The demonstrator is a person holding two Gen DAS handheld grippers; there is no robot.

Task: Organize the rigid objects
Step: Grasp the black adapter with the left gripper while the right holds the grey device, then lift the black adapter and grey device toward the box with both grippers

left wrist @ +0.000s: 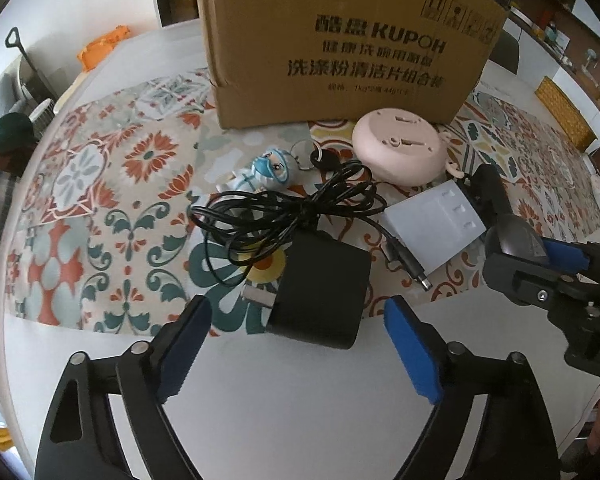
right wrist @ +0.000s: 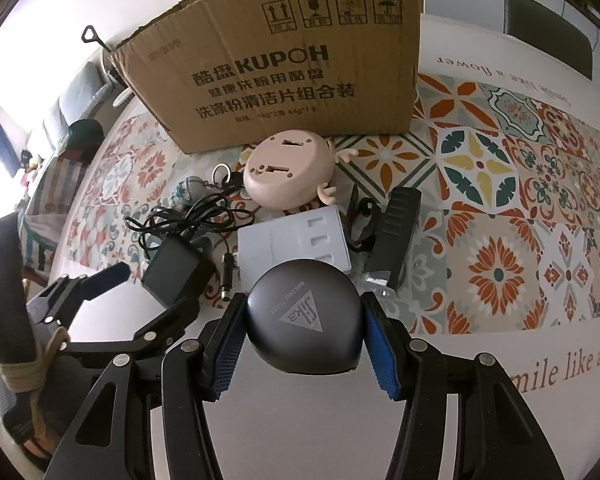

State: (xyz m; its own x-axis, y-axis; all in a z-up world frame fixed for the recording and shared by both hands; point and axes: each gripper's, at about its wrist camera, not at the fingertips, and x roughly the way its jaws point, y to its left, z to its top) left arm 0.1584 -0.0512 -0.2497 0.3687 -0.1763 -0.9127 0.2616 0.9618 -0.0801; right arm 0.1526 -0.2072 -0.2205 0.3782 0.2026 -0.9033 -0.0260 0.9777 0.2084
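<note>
Grey case [right wrist: 303,324] sits clamped in your right tongs [right wrist: 303,336]; your left tongs [left wrist: 296,348] (jaws apart) flank the black adapter [left wrist: 319,288]. Judging by this, close on it, then carry both to the cardboard box [left wrist: 339,40].

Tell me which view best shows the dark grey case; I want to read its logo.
The right wrist view: the dark grey case fills the centre, clamped in the right claw, logo facing the camera. The left wrist view shows only its edge, no logo.
</note>
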